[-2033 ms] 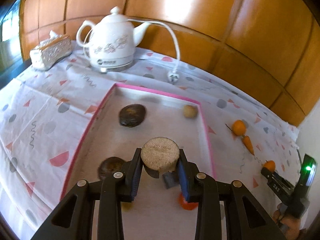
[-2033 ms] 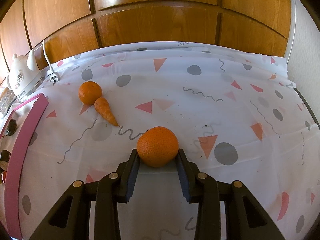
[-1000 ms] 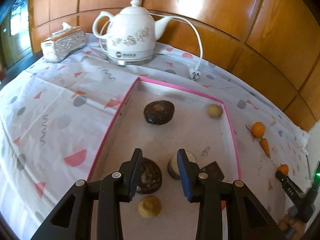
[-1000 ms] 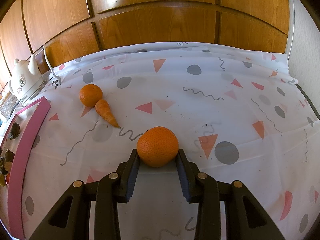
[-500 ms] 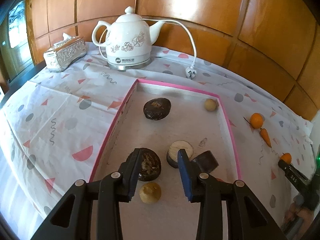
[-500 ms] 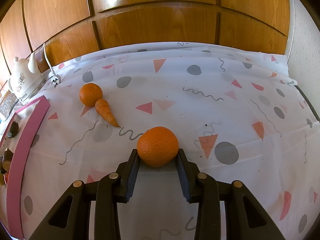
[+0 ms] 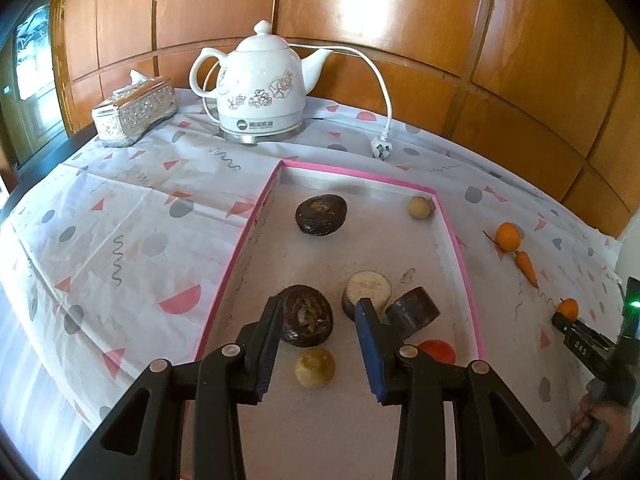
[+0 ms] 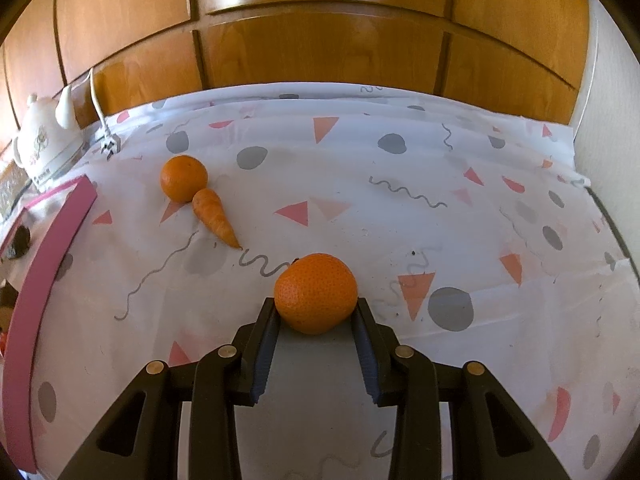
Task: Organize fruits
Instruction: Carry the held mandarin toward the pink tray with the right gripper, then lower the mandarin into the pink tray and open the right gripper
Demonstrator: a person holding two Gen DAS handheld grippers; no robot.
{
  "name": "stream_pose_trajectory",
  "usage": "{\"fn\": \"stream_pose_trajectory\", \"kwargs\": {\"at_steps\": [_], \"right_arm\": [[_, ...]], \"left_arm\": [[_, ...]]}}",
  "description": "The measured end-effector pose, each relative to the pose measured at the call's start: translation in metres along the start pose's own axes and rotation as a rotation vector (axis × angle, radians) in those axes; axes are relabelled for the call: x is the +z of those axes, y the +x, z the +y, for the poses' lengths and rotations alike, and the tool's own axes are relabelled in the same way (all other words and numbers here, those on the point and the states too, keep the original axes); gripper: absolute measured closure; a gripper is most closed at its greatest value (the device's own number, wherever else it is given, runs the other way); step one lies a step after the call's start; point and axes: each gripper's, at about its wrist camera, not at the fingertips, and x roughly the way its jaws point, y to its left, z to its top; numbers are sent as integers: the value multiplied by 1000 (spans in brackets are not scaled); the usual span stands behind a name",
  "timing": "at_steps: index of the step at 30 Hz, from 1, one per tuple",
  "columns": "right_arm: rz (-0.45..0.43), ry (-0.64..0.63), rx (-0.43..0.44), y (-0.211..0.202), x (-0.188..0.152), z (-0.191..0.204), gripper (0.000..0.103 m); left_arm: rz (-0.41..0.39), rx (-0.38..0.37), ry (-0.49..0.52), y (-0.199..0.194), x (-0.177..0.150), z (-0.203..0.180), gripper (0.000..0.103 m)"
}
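Left gripper (image 7: 320,312) above the tray (image 7: 460,240), jaws spread, holding nothing; the tray's pieces lie loose below it. Right gripper (image 8: 316,322) jaws pinch an orange (image 8: 316,292) low over the bench (image 8: 440,216), probably for carrying to the tray. Second orange (image 8: 184,178) and carrot (image 8: 214,216) touch each other on the cloth, outside the tray.

A white kettle (image 7: 258,92) with floral print stands at the far edge of the patterned tablecloth (image 7: 120,216). Its cord (image 7: 382,80) ends in a loose plug (image 7: 380,148). A silver tissue box (image 7: 134,112) sits left of the kettle. Wood panelling (image 7: 360,12) lies behind.
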Motion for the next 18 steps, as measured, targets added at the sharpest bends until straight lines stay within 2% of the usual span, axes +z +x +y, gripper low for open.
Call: {"fn": "stream_pose_trajectory", "kwargs": {"at_steps": [3, 10, 18], "right_arm": [[11, -27, 30, -6, -1, 8, 66], [17, -131, 182, -27, -8, 55, 66], [-27, -235, 403, -70, -2, 114, 66]], "left_arm": [[-3, 14, -7, -1, -1, 5, 61], [-20, 35, -42, -4, 0, 22, 61], [-22, 80, -93, -5, 0, 49, 61]]}}
